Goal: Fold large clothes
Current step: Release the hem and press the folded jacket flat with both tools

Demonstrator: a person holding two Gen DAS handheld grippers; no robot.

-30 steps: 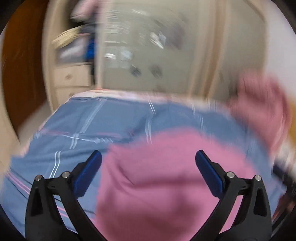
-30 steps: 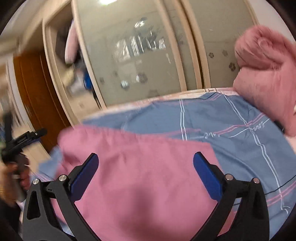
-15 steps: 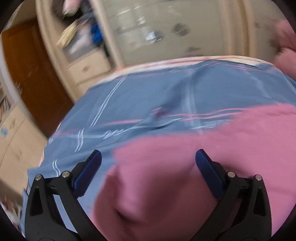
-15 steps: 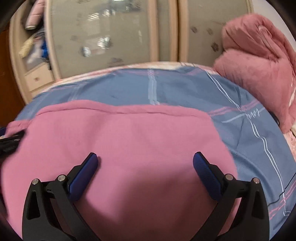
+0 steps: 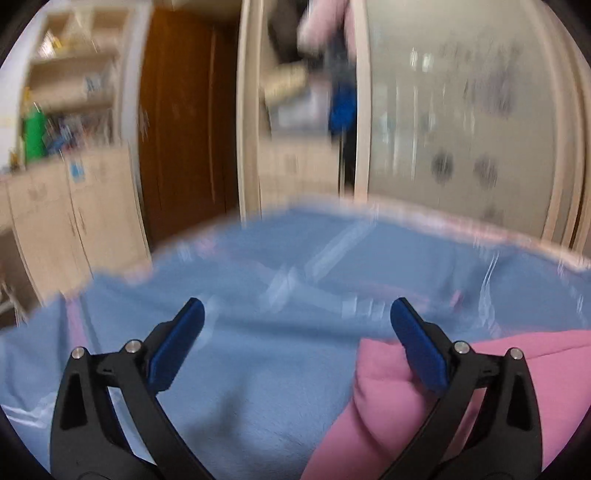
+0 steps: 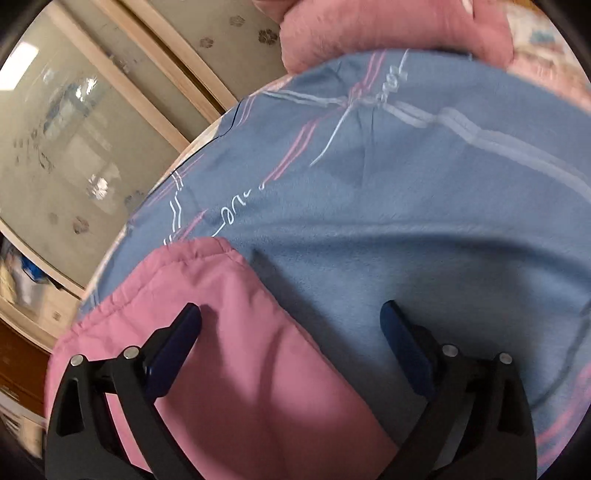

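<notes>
Left wrist view: left gripper has its fingers spread wide, nothing between them. Mostly blue bedsheet ahead. The pink garment lies off to the right side, its rounded folded end sitting just under/behind the right-hand blue pad; can't tell if they touch. Frame is motion-blurred (wardrobe and door behind are smears), so fine edges are unreliable.

Right wrist view: right gripper also spread wide and empty. Pink garment lies flat on the bedsheet, filling the lower left; its stitched hem runs at the far end and its right edge cuts diagonally down between the fingers. Left pad is over the cloth, right pad over bare sheet. A separate pink blanket pile sits at the far end of the bed.

Judgement: garment's long axis runs roughly toward/away from the right gripper, which is nearer and straddles the edge. Likely it grabs first.
</notes>
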